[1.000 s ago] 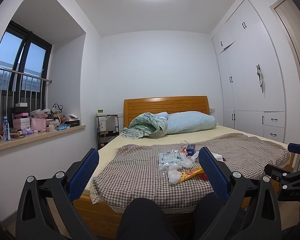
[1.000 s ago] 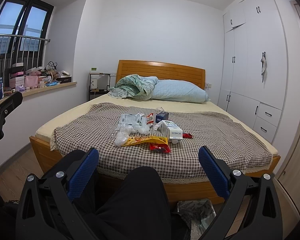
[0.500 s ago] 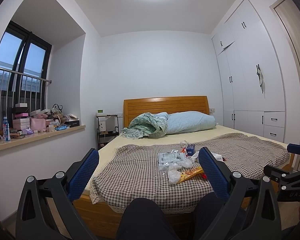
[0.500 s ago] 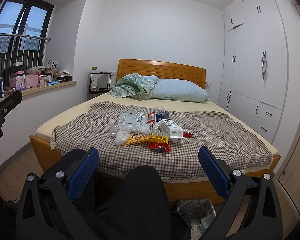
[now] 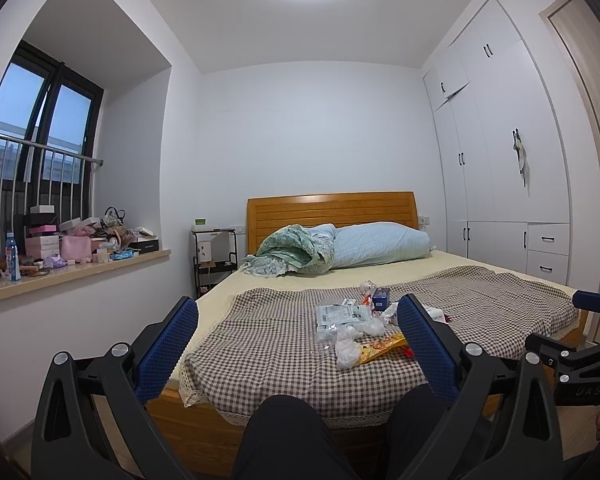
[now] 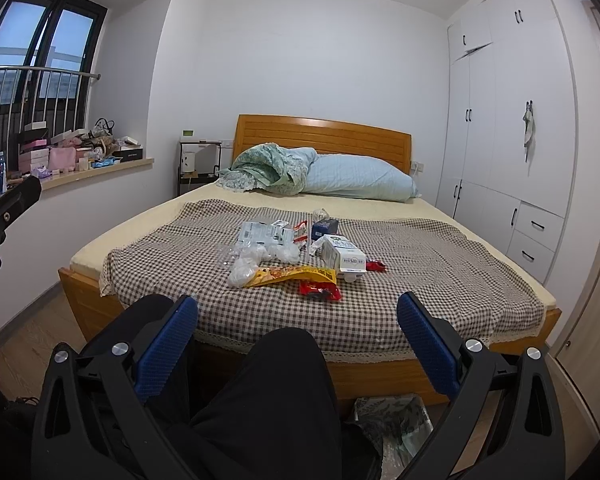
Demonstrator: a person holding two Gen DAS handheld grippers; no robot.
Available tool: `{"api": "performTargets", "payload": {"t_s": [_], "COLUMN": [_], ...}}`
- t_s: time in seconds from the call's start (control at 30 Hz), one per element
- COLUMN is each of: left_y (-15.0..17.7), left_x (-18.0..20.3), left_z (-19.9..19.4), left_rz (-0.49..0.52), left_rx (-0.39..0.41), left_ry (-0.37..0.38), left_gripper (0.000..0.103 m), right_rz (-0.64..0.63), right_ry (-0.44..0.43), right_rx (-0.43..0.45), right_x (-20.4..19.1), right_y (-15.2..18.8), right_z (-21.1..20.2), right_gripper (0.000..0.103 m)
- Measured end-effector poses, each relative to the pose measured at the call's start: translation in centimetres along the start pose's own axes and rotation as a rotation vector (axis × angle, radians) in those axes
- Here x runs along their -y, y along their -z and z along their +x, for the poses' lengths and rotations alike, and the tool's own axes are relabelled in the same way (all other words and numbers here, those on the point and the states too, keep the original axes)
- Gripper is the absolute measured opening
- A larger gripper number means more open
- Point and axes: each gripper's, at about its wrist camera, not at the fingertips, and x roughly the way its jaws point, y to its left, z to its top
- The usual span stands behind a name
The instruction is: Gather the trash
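**Trash heaped mid-bed, both grippers wide and empty**

While held low over dark trouser knees (image 6: pixel 276 380) at the foot of the bed (image 6: pixel 452 372), left gripper (image 5: pixel 298 340) with jaws spread wide, nothing between the blue pads (image 5: pixel 166 346). Far left: cluttered window ledge (image 5: pixel 100 270) with boxes and a bottle (image 5: pixel 12 257). Further right: checked blanket (image 6: pixel 440 280) across the mattress, trash clustered near its middle, well apart from both grippers.

Within the heap, left to right in the right wrist view: crumpled white tissues (image 6: pixel 246 266), flat clear packets (image 6: pixel 264 234) behind them, yellow snack wrapper (image 6: pixel 296 275) lying flat in front, red wrapper (image 6: pixel 319 290) nearest the foot edge, white carton (image 6: pixel 343 257) on its side, small blue box (image 6: pixel 325 225) behind, small red scrap (image 6: pixel 376 267) just beside the carton.

At the headboard: bunched green quilt (image 6: pixel 270 168), then pale blue pillow (image 6: pixel 360 178). Right gripper (image 6: pixel 298 340) likewise gaping, empty. On the floor below the bed frame, a patterned bag (image 6: pixel 396 420). Far right: white wardrobe (image 6: pixel 512 140).
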Motion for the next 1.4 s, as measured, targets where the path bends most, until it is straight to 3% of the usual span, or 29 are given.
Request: {"api": "performTargets", "payload": {"t_s": [0.6, 0.93, 1.4], "left_y": [1.8, 4.9, 8.8], "left_x": [-0.6, -0.3, 2.4], "left_z": [3.9, 10.3, 22.3], "left_rz": [-0.026, -0.013, 0.015], "left_rx": [-0.117, -0.264, -0.392], "left_ry": [-0.008, -0.005, 0.021], "left_gripper": [0.096, 0.096, 0.096], "right_rz": [0.038, 0.019, -0.054], "right_ry": [0.027, 0.029, 0.060], "right_rx": [-0.080, -0.184, -0.209], "right_x": [1.6, 1.7, 4.9], "right_y": [1.0, 2.5, 2.9], "right_z": [2.8, 8.6, 17.9], "right_gripper": [0.095, 0.095, 0.095]}}
